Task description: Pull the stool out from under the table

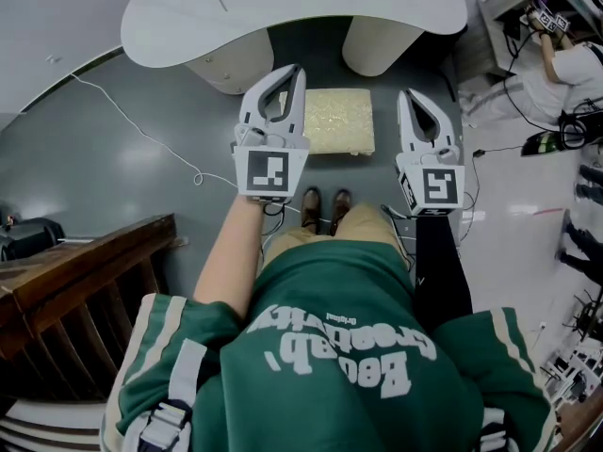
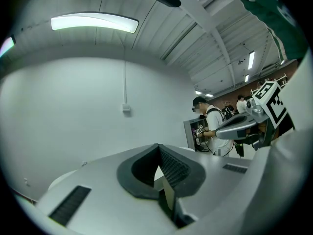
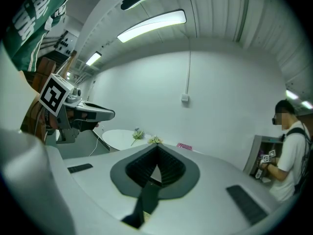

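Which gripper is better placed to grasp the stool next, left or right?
The left gripper, probably: in the head view it overlaps the stool at its left edge, while the right gripper shows clear of it. Both are shut and empty.

Probably a lab; equipment rack [image 1: 499,26]; floor cables [image 1: 141,128].
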Demonstrator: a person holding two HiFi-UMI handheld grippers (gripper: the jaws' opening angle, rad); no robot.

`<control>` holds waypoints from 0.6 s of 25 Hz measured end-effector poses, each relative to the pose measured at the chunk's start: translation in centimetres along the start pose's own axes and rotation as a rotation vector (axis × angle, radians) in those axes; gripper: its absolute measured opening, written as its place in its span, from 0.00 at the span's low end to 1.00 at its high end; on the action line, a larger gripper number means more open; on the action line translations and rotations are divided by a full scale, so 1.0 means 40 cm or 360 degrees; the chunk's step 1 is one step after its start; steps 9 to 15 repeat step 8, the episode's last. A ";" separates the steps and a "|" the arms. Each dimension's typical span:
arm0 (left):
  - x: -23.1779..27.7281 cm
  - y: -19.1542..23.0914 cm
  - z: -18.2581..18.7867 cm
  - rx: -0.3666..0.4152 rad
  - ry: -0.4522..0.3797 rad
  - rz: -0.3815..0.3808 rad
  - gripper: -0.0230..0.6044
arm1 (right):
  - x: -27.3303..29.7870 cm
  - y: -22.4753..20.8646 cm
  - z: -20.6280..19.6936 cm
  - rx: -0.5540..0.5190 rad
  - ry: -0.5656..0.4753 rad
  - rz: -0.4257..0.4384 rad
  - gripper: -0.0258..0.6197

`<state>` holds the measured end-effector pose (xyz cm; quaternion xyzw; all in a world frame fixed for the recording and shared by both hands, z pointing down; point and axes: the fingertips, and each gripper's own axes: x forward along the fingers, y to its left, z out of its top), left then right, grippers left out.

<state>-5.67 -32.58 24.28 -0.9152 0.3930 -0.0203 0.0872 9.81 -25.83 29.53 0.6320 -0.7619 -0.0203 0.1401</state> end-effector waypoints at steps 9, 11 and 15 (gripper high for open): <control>0.001 -0.025 0.016 -0.0003 -0.0002 -0.0015 0.06 | -0.024 -0.013 0.010 0.0006 -0.0013 -0.0014 0.05; 0.001 -0.025 0.016 -0.0003 -0.0002 -0.0015 0.06 | -0.024 -0.013 0.010 0.0006 -0.0013 -0.0014 0.05; 0.001 -0.025 0.016 -0.0003 -0.0002 -0.0015 0.06 | -0.024 -0.013 0.010 0.0006 -0.0013 -0.0014 0.05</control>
